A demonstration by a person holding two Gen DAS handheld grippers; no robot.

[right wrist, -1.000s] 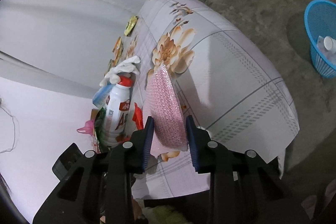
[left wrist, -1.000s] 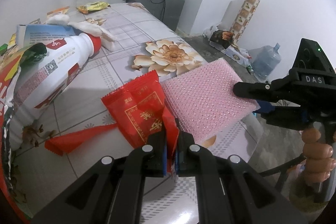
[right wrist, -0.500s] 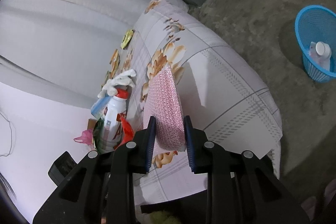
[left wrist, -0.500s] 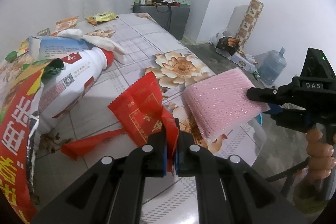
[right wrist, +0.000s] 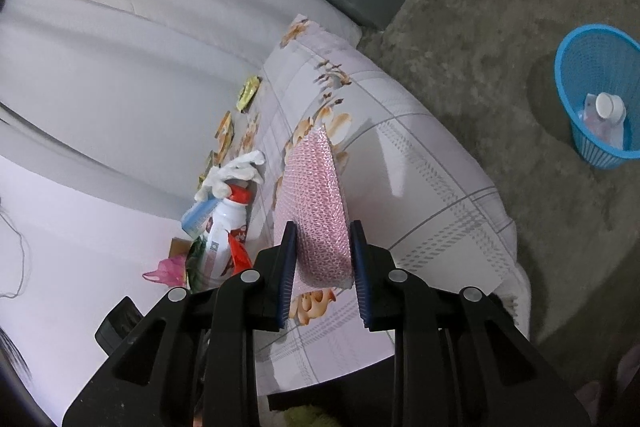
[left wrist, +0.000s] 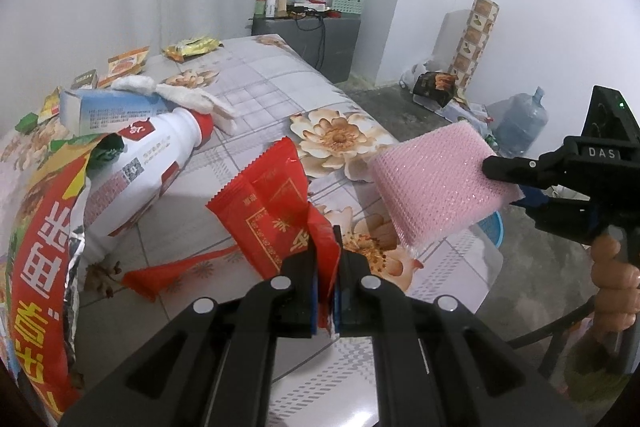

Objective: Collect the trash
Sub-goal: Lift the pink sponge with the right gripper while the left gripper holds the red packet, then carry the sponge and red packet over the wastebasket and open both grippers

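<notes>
Left tongs [left wrist: 325, 259] pinch the red wrapper [left wrist: 272, 203]; right tongs [right wrist: 322, 259] squeeze the pink sponge [right wrist: 312, 203]. Bin [right wrist: 592, 67] sits at 2 o'clock, so a long carry could drop either.

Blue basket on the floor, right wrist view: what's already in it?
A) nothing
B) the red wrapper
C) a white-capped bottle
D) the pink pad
C: inside the blue basket lies a white-capped bottle, while the red wrapper and the pink pad are both up by the table, each pinched between gripper fingers.
</notes>
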